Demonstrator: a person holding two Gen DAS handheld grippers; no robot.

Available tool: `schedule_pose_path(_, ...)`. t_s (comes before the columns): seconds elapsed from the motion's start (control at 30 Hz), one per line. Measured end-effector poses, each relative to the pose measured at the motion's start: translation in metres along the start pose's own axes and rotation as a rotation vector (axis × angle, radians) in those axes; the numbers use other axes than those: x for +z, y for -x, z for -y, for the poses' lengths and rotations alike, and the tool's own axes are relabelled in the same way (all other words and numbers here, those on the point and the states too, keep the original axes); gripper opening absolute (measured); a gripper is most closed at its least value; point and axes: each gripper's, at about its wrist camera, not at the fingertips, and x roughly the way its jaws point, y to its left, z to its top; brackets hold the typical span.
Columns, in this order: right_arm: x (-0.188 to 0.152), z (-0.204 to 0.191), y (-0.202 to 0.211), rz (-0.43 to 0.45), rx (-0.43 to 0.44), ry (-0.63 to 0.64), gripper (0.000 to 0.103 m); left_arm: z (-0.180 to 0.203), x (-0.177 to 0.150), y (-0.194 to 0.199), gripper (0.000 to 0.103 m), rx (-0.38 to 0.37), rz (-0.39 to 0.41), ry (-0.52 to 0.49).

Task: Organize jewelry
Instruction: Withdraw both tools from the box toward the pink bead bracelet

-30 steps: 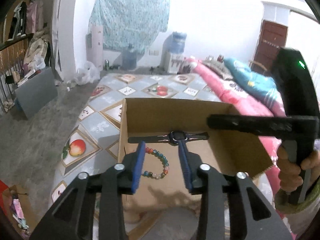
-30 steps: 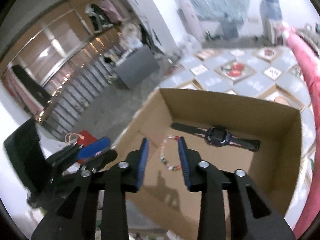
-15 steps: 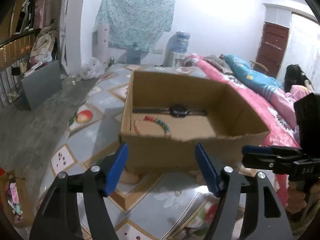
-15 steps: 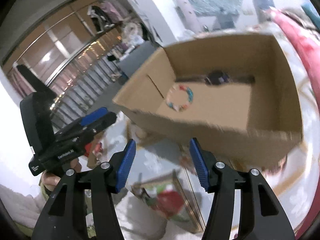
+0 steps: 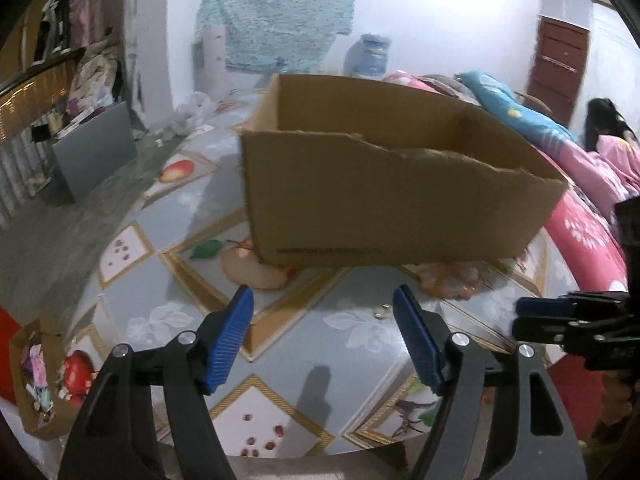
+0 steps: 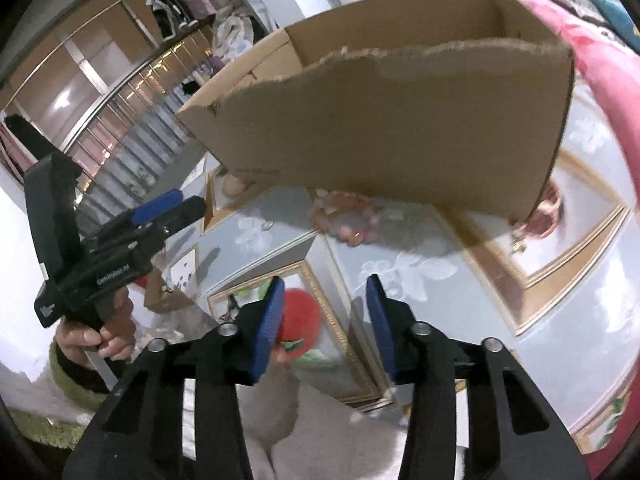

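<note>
Both grippers hang low over the table [image 5: 360,344], in front of the one brown cardboard box with a torn front rim [image 5: 392,204]. Left gripper [image 5: 323,340]: jaws wide apart, nothing between them. Right gripper [image 6: 325,322]: jaws closing on empty air.

One pink beaded bracelet [image 6: 347,220] lies on the patterned cloth, touching the box's front wall; one small gold piece [image 5: 383,309], possibly an earring, lies near the left fingertips.

Risks, as judged:
- a finger bumps the box wall
- beads roll away from the pads
- the small piece is too small to pinch

Black tools [image 5: 323,336], blue ribbed pads [image 6: 267,324]
</note>
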Motion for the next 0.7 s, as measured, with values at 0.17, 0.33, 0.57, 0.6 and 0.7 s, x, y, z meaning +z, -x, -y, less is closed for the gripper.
schedule_pose_path(0.17,-0.004,-0.005,-0.006,-0.009,0.018,0.004,0.033,0.017,-0.003,-0.013,0.056,-0.069,-0.032,-0.057)
schedule_pose_path(0.33,-0.009,-0.009,-0.004,0.003,-0.006,0.03,0.03,0.032,-0.007,-0.03,0.037,-0.116,-0.087,-0.077)
schedule_pose_path(0.57,-0.01,-0.005,-0.006,0.015,-0.027,0.037,0.03,0.038,-0.009,-0.048,0.021,-0.112,-0.139,-0.079)
schedule_pose_path(0.6,-0.01,-0.003,-0.005,0.016,-0.027,0.035,0.03,0.039,-0.009,-0.048,0.021,-0.107,-0.136,-0.081)
schedule_pose_path(0.7,-0.01,-0.001,-0.005,0.022,-0.029,0.032,0.029,0.042,-0.007,-0.051,0.021,-0.094,-0.137,-0.093)
